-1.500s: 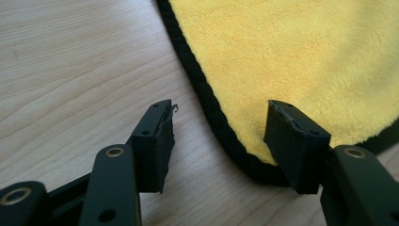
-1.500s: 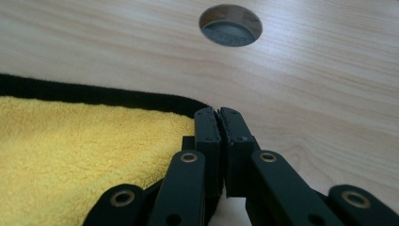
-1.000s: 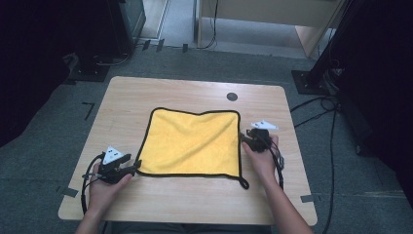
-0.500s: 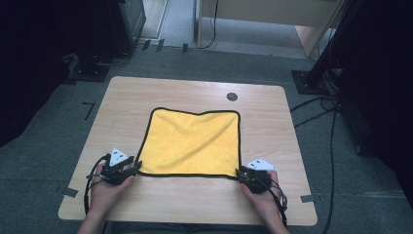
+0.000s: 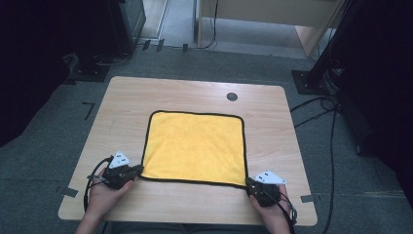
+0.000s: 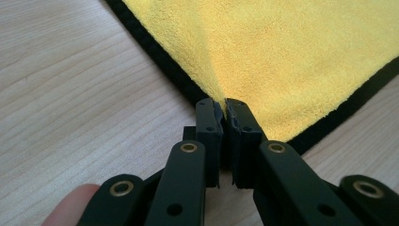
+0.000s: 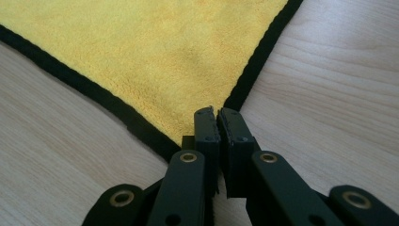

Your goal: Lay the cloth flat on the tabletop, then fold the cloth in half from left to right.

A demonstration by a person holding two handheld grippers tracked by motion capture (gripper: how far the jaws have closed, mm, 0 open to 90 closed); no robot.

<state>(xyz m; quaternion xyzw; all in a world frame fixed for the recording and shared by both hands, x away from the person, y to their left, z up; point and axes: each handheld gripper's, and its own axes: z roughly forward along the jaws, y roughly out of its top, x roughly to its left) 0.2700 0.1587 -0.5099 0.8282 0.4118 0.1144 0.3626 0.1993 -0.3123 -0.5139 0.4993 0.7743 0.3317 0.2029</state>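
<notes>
Yellow microfibre cloth lies flat at the centre of the wooden table. Left gripper pinches its near-left corner, right gripper its near-right corner; both just closed. Judged light, limp, non-slippery; corners suit gripping.

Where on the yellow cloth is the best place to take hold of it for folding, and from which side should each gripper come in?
Grip the yellow cloth by its two near corners, coming in low from the person's edge of the table. It lies flat and square, so only the black-hemmed corners offer fabric to pinch. The left gripper and right gripper are each shut on one.
</notes>
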